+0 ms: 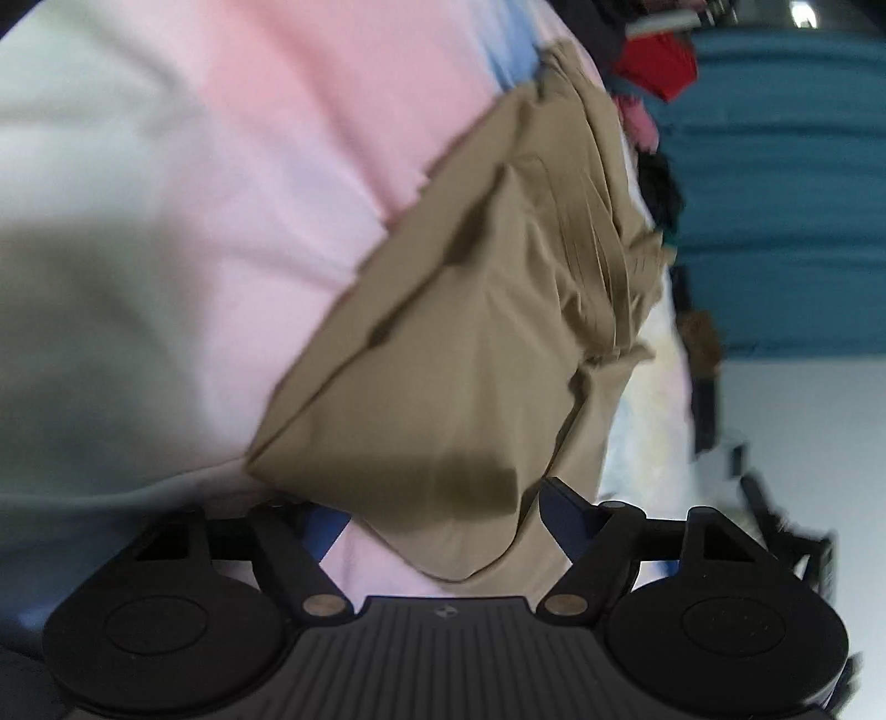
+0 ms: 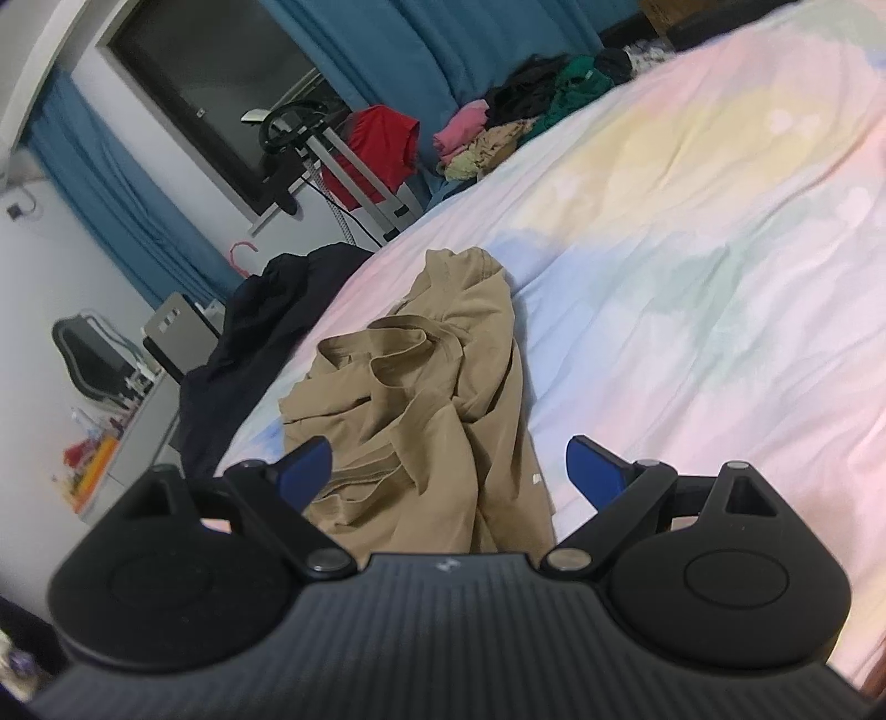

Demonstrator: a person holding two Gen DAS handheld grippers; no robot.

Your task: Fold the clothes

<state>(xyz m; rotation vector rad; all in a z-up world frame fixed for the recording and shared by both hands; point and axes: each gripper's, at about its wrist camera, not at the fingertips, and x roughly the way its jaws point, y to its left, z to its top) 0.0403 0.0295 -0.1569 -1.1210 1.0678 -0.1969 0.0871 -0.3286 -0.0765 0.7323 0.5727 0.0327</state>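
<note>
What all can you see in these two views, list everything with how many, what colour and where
tan shirt: one, tan, crumpled on the bed in front of both grippers
bedsheet: one, pastel pink, blue, yellow and green, covering the bed
clothes pile: one heap, pink, tan, green and black, far edge of the bed
dark garment: one, black, hanging over the bed's left edge
red garment: one, red, draped on a stand by the window
curtains: blue, along the wall
left gripper: one, black with blue pads, open around a fold of the shirt
right gripper: one, black with blue pads, open over the shirt
</note>
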